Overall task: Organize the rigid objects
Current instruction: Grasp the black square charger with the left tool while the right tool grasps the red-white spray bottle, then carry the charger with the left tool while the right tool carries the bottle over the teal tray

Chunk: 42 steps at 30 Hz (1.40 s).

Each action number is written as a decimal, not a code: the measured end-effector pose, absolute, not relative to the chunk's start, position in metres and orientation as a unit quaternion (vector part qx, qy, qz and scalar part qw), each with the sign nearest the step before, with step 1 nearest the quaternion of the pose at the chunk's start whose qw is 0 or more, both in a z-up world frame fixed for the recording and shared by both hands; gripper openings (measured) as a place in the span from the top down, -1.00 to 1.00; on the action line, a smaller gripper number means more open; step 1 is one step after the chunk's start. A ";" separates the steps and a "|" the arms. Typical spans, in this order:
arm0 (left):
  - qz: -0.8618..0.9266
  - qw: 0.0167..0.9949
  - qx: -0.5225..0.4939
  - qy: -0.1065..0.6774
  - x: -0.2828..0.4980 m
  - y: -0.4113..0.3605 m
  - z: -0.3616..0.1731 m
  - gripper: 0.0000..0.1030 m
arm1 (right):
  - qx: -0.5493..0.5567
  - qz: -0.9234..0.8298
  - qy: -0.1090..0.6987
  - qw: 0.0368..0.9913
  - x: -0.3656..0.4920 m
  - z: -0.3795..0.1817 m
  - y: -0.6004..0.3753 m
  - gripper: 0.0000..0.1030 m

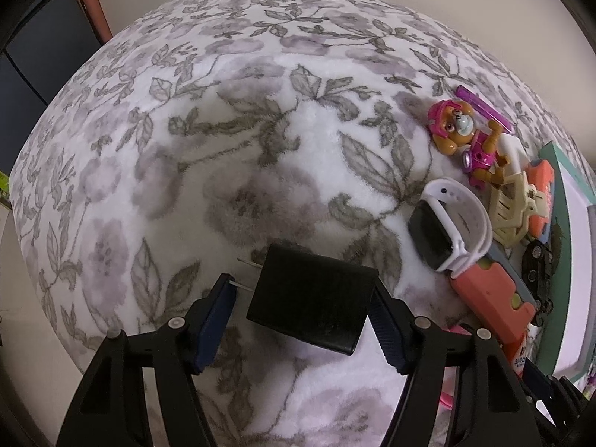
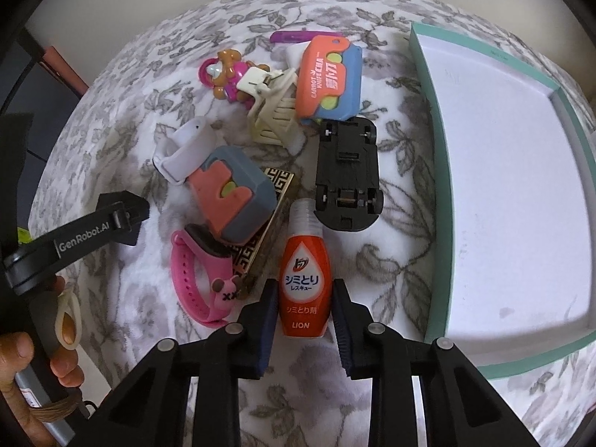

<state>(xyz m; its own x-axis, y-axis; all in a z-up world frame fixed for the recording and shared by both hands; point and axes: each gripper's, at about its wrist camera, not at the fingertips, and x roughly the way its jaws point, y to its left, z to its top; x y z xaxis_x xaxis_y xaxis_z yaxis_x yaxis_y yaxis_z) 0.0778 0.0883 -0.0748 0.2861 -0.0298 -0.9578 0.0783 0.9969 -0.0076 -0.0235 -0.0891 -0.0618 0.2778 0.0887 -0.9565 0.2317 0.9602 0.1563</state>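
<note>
Left gripper: straddling a black power adapter, fingers spread wide, right pad touching its edge, left pad standing apart from it.
Black power adapter: lying on the floral blanket, two metal prongs pointing left.
Right gripper: flanking the orange stain-remover bottle, pads sitting just beside its sides; contact impossible to tell.
Orange stain-remover bottle: lying on the blanket, clear cap pointing away, label facing up.
Teal-rimmed box: sitting at the right, white interior showing.
Black toy car: lying upside down between bottle and box.
Pile to the left: orange-and-blue toy cases, pink watch, white watch, cream hair claw, pup figure, purple stick, all crowding together.
</note>
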 end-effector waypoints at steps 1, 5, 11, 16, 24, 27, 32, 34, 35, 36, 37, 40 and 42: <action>-0.033 0.802 0.021 0.596 0.076 0.088 -0.073 -0.38 | 0.137 -0.043 0.599 0.788 -0.025 -0.059 -0.095 0.43; -0.034 0.808 0.024 0.588 0.069 0.087 -0.062 -0.38 | 0.153 -0.036 0.594 0.789 -0.024 -0.054 -0.103 0.43; -0.037 0.820 0.030 0.571 0.057 0.079 -0.043 -0.38 | 0.165 -0.026 0.582 0.796 -0.033 -0.040 -0.115 0.43; -0.038 0.829 0.036 0.557 0.048 0.072 -0.029 -0.38 | 0.173 -0.018 0.569 0.804 -0.037 -0.028 -0.121 0.44; -0.041 0.835 0.049 0.547 0.047 0.058 -0.021 -0.38 | 0.178 -0.012 0.555 0.812 -0.049 -0.013 -0.130 0.53; -0.041 0.835 0.059 0.546 0.044 0.053 -0.019 -0.38 | 0.183 -0.014 0.554 0.812 -0.050 -0.013 -0.135 0.55; -0.043 0.839 0.066 0.538 0.039 0.045 -0.013 -0.38 | 0.197 -0.014 0.541 0.817 -0.053 -0.006 -0.142 0.55; -0.048 0.842 0.066 0.534 0.037 0.040 -0.008 -0.38 | 0.198 -0.019 0.534 0.822 -0.056 -0.001 -0.146 0.55; -0.052 0.843 0.064 0.532 0.036 0.038 -0.006 -0.38 | 0.199 -0.022 0.532 0.823 -0.056 0.000 -0.148 0.55; -0.058 0.844 0.060 0.530 0.035 0.035 -0.003 -0.38 | 0.201 -0.026 0.528 0.825 -0.057 0.002 -0.152 0.55; -0.066 0.845 0.058 0.528 0.033 0.031 0.000 -0.38 | 0.204 -0.030 0.525 0.825 -0.058 0.003 -0.156 0.55; -0.083 0.848 0.067 0.518 0.028 0.014 0.009 -0.38 | 0.224 -0.043 0.517 0.825 -0.061 0.005 -0.172 0.55; -0.095 0.850 0.084 0.512 0.025 -0.001 0.014 -0.38 | 0.234 -0.056 0.509 0.826 -0.064 0.007 -0.185 0.55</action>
